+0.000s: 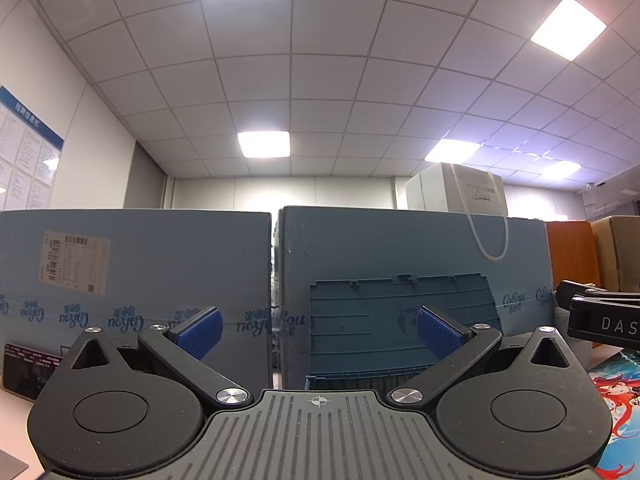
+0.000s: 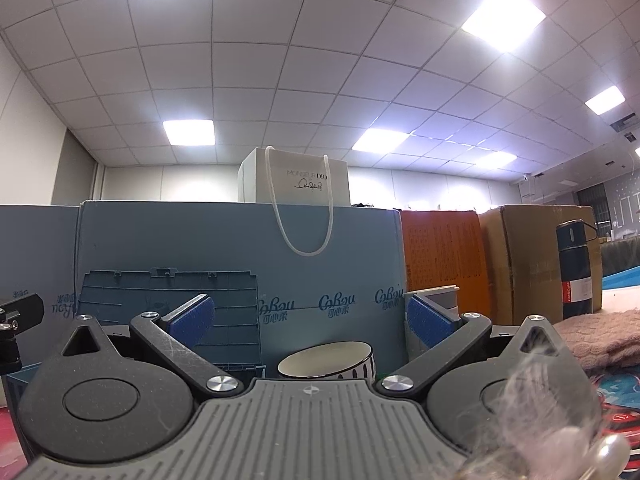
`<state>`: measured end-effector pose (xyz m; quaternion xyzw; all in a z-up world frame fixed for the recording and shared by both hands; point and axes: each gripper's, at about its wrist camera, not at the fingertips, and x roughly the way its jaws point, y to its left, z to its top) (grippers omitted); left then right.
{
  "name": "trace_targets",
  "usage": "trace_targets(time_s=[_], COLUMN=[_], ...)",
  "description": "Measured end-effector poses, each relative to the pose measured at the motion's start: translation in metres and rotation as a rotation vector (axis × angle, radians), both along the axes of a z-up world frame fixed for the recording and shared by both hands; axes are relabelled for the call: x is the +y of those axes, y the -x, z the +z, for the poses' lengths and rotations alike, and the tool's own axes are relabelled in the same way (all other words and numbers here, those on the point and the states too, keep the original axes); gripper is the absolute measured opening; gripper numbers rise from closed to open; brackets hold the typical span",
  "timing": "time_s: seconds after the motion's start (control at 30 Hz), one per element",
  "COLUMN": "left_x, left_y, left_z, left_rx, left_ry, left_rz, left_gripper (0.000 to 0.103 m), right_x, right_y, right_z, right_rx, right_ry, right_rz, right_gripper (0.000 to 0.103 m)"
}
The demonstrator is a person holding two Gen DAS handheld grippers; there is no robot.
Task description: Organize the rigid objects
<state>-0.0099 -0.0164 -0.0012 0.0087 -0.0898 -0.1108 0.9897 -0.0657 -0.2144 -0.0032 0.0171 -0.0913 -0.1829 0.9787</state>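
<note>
Bowl point(image 2: 326, 360) lies straight ahead of the right gripper point(image 2: 308, 316), low between its spread, empty fingers, near the table's back edge by the blue boxes point(image 2: 240, 248). Left gripper point(image 1: 318, 330), also spread and empty, faces the blue crate point(image 1: 400, 320) instead, so the right looks nearer.

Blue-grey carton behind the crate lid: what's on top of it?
A white paper bag stands on the blue-grey carton, its cord handle hanging down the carton's front. The bag's base and anything behind it are hidden by the carton's top edge.
</note>
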Motion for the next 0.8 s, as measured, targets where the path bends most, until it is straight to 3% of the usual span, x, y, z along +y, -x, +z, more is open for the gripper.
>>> trace_targets(time_s=[0.8], left_x=[-0.0003], left_y=[-0.0033], left_z=[-0.0005], left_rx=[0.015], left_ry=[0.002], left_rz=[-0.002], left_gripper=[0.103], right_x=[-0.0014], right_y=[-0.0040], right_z=[-0.0015], right_rx=[0.013], right_ry=[-0.005], right_rz=[0.011], right_gripper=[0.103])
